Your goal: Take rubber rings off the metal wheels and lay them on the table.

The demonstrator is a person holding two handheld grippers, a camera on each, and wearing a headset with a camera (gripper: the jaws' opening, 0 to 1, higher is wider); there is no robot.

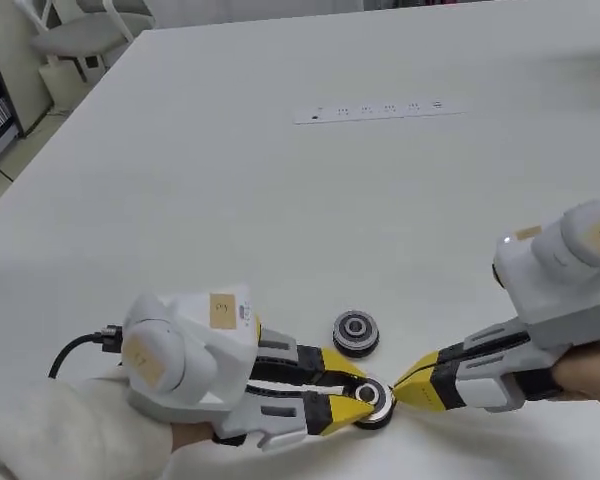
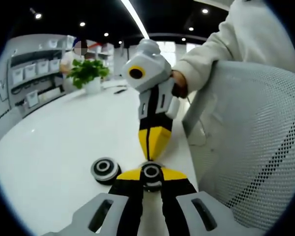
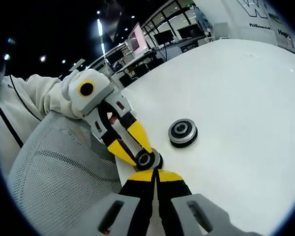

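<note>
Near the worktop's near edge, the left gripper (image 1: 350, 390) has its jaws clamped across the wheel (image 1: 372, 398), rubber ring (image 1: 377, 421) still on. The right gripper (image 1: 400, 392), jaws together, meets the rim from the opposite side. A second wheel (image 1: 356, 333) lies free just beyond.

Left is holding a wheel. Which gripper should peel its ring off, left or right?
Right. The left gripper is clamped on the wheel and steadies it. The right gripper has its closed fingers at the rim, so it is probably best placed to pull the ring.
</note>
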